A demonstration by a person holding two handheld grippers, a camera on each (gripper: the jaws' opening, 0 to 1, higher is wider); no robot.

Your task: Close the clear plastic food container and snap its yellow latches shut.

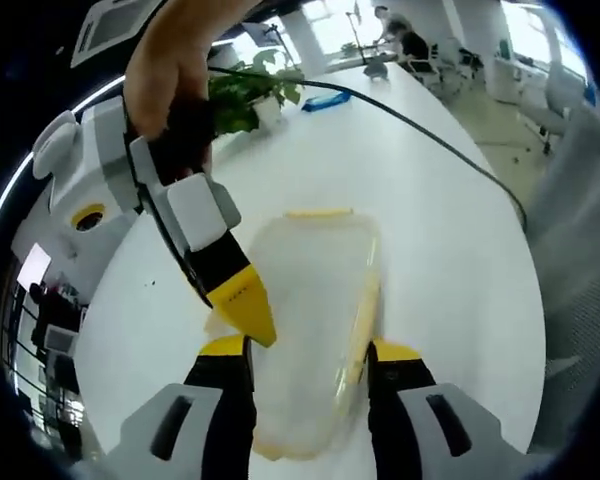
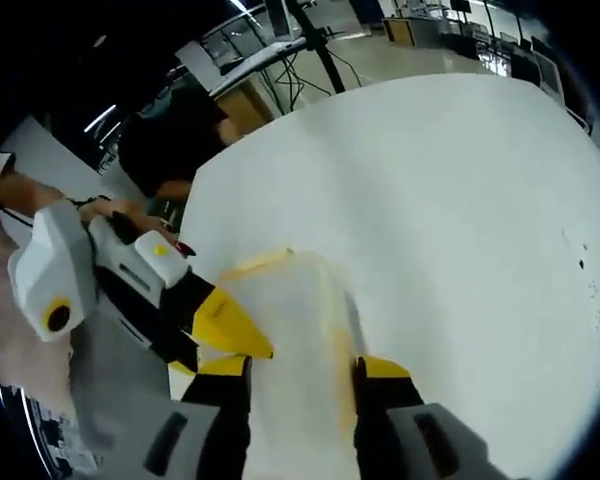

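A clear plastic food container point(image 1: 305, 300) lies on the white table with its lid resting on top. One yellow latch point(image 1: 320, 213) is at its far end and another point(image 1: 365, 320) runs along its right side. My left gripper point(image 1: 310, 350) is open, its jaws standing on either side of the container's near end. The right gripper point(image 1: 245, 305), held by a hand, comes in from the upper left and its yellow tip touches the container's left edge. In the right gripper view the container point(image 2: 300, 310) lies between my open right gripper point(image 2: 305, 367), with the left gripper point(image 2: 225, 335) alongside.
The white table point(image 1: 430, 230) stretches far beyond the container. A potted green plant point(image 1: 245, 100) and a blue object point(image 1: 325, 100) stand at its far end, and a black cable point(image 1: 430, 135) crosses it. A person in dark clothes point(image 2: 175, 140) is by the table edge.
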